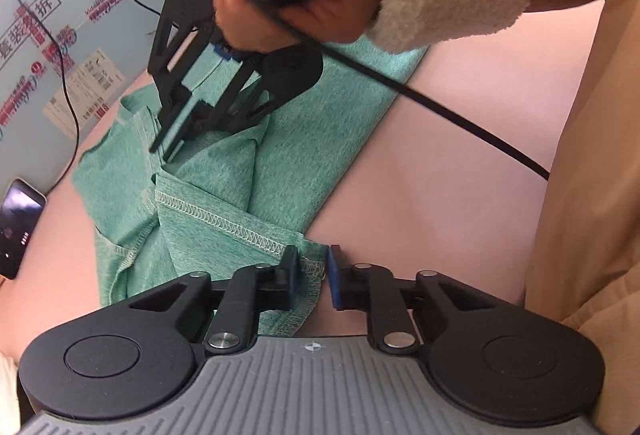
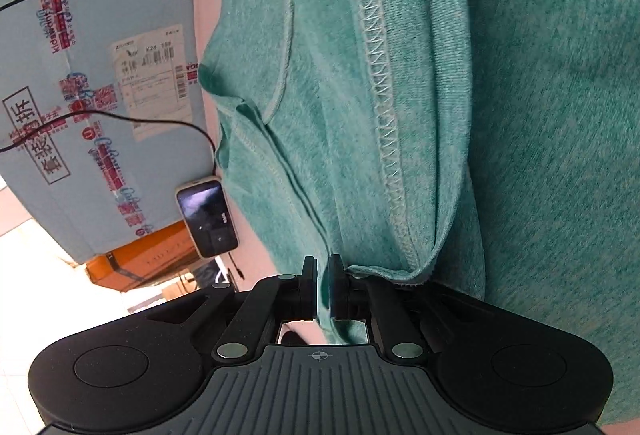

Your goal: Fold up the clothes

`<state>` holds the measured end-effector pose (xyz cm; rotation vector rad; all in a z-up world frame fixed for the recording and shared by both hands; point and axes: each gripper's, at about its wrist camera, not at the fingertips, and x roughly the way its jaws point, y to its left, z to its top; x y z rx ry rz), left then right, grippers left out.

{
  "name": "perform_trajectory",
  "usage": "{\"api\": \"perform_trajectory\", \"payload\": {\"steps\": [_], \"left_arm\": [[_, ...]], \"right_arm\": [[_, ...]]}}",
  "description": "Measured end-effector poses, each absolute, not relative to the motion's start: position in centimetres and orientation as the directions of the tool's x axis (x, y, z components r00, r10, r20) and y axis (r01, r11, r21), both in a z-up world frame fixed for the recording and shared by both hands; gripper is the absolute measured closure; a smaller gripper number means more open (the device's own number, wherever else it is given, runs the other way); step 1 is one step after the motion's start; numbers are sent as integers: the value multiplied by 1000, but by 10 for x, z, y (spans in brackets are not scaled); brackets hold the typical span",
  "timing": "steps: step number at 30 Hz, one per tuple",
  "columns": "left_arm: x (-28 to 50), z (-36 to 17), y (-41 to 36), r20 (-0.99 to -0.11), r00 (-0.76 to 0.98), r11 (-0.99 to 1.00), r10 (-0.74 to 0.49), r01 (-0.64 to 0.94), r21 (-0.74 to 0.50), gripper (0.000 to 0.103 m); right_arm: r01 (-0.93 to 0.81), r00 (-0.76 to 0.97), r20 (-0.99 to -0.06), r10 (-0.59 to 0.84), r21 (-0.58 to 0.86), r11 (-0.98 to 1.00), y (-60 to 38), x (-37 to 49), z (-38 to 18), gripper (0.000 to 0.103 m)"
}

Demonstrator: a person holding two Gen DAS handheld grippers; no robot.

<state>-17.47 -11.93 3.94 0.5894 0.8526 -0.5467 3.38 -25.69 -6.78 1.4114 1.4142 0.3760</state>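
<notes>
Lying on pink tabletop (image 1: 460, 139), green garment (image 1: 304, 139), boxes (image 1: 60, 47) behind.

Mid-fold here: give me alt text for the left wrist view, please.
The left gripper pinches the stitched hem corner of a green garment lying on a pink surface. Beyond, the right gripper, held in a hand, grips the same garment.

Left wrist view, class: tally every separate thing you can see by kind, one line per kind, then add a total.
Green garment: 1
Claw: 2 (left claw, right claw)
Phone: 1
Printed cardboard box: 1
Total: 5
</notes>
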Motion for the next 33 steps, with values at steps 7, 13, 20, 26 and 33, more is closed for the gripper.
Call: {"api": "perform_trajectory", "payload": {"steps": [7, 13, 20, 26, 33], "left_arm": [[-146, 77, -68, -813, 525, 881, -254, 473, 30, 98], [-106, 128, 0, -752, 631, 962, -189, 274, -12, 98], [-65, 147, 39, -696, 709, 990, -113, 141, -16, 98], [-41, 168, 42, -641, 758, 991, -123, 130, -36, 98], [-15, 182, 45, -597, 796, 992, -99, 127, 4, 98]], "right_arm": [[428, 288, -370, 883, 875, 227, -302, 28, -34, 92], [249, 407, -596, 692, 802, 544, -381, 20, 11, 79], [89, 430, -816, 386, 464, 881, -418, -1, 44, 79], [-46, 438, -841, 317, 332, 942, -413, -2, 47, 79], [-115, 392, -874, 287, 263, 958, -410, 17, 23, 82]]}}
